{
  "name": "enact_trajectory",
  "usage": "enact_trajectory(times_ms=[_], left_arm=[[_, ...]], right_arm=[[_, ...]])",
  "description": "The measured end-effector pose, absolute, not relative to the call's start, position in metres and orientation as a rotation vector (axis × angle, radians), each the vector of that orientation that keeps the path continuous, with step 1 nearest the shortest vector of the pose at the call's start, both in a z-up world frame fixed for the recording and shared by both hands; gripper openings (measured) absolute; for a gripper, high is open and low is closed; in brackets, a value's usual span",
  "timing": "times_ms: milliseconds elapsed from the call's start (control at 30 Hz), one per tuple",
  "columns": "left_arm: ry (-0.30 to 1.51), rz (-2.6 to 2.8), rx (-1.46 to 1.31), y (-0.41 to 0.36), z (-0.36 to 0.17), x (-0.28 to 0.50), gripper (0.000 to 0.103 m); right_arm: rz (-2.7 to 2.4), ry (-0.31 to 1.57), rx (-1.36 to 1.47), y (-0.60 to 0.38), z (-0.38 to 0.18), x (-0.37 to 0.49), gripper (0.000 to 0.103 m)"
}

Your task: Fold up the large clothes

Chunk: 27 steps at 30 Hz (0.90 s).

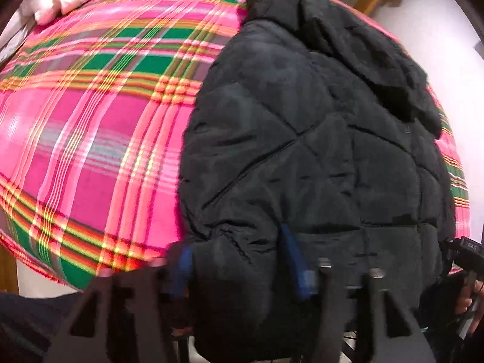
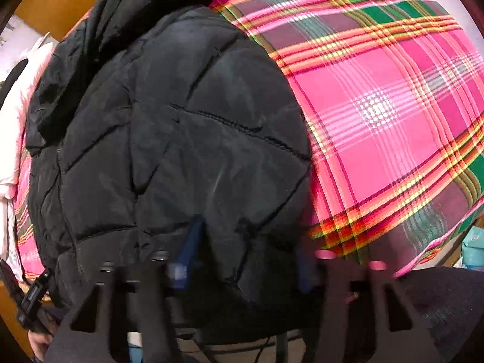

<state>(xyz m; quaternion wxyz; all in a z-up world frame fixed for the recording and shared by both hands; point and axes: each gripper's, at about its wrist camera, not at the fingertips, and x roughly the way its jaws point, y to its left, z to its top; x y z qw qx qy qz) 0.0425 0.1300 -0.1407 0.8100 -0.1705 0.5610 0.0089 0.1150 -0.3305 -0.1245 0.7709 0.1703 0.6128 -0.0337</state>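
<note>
Left wrist view: your left gripper (image 1: 239, 260) and right gripper (image 2: 245, 257) clamp the black jacket (image 1: 302, 151) hem; both fingers grip it, ready to fold it over the plaid bed (image 1: 90, 121).

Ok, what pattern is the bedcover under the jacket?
Pink plaid with green, yellow and orange stripes; the bedcover shows best in the right wrist view.

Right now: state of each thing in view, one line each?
Black quilted jacket: lying on the bed, sleeves folded in, hem nearest the grippers.
Plaid bedspread: spread flat under the jacket.
Left gripper: shut on the jacket's hem.
Right gripper: shut on the hem.
</note>
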Motion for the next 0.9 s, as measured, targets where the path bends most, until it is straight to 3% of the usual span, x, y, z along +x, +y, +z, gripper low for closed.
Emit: enact_trajectory(times_ms=[67,167,633,900], left_arm=[[1.161,0.006,-0.359,0.127,-0.131,0.042,0.023],[1.086,-0.022,-0.371,0.128,-0.109,0.038,0.016],[0.758,-0.138,-0.524,0.166,0.000,0.025,0.013],[0.722,-0.170,-0.579,0.177,0.008,-0.003,0.013]], right_arm=[[-0.033,1.316,0.404,-0.332,-0.118,0.113,0.021],[0.050,1.261,0.453,-0.337,-0.097,0.111,0.016],[0.279,0.996,0.572,-0.364,-0.027,0.091,0.011],[0.304,0.938,0.609,-0.371,-0.017,0.062,0.011]])
